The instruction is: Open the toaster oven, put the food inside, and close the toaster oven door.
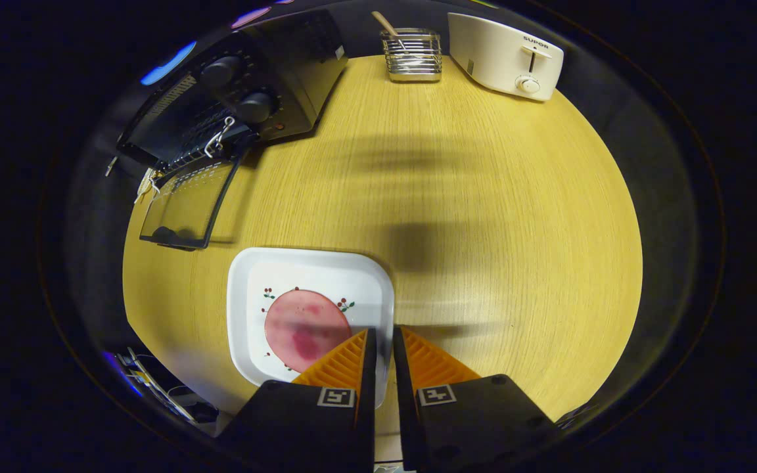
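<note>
Already open: oven [247, 98] door [188, 203] lies flat on table [483, 197], far left of gripper [379, 338]. Jaws nearly together, narrow gap, holding nothing, poised over plate [306, 269] edge. Food [303, 325], pink round slice, rests on plate just left of fingertips. Step in hand, by judgement: picking up food. Next move calls for jaws parting, shifting left, closing on slice.

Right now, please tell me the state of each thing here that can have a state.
toaster oven: door open, folded down flat.
plate: holds the round pink food slice.
gripper: fingers nearly together, holding nothing, over the plate's edge.
white toaster: lever up.
wire holder: holds a wooden utensil.
</note>
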The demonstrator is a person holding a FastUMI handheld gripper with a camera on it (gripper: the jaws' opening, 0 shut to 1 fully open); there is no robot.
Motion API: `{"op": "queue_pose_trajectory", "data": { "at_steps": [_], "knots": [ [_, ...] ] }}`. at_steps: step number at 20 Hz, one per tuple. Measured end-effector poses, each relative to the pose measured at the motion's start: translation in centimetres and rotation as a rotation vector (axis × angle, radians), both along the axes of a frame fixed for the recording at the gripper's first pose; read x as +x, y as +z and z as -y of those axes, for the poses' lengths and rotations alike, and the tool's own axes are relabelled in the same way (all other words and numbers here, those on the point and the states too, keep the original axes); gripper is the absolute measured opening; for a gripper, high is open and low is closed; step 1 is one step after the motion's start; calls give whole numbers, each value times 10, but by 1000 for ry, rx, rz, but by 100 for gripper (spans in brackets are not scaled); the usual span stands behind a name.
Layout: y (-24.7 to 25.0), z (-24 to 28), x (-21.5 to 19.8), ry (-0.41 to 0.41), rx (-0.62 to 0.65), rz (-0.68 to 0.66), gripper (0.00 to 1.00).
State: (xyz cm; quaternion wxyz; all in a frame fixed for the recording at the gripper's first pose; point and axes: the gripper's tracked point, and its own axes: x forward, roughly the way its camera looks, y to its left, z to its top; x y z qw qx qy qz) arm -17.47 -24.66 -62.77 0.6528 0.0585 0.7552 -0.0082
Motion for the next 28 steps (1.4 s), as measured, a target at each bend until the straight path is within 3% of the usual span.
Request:
{"op": "queue_pose_trajectory", "data": {
  "at_steps": [2,8,12,16,20,26,28],
  "knots": [
    [0,-3,3,-64,49,-39,7],
    [2,-9,-1,-223,310,-163,6],
    [5,-14,-2,-376,424,-195,6],
    [12,-19,-9,-546,441,-155,6],
    [37,-21,-9,-644,444,-85,5],
    [87,-81,5,-810,519,70,5],
    [102,-110,21,-903,546,118,5]
  ]
}}
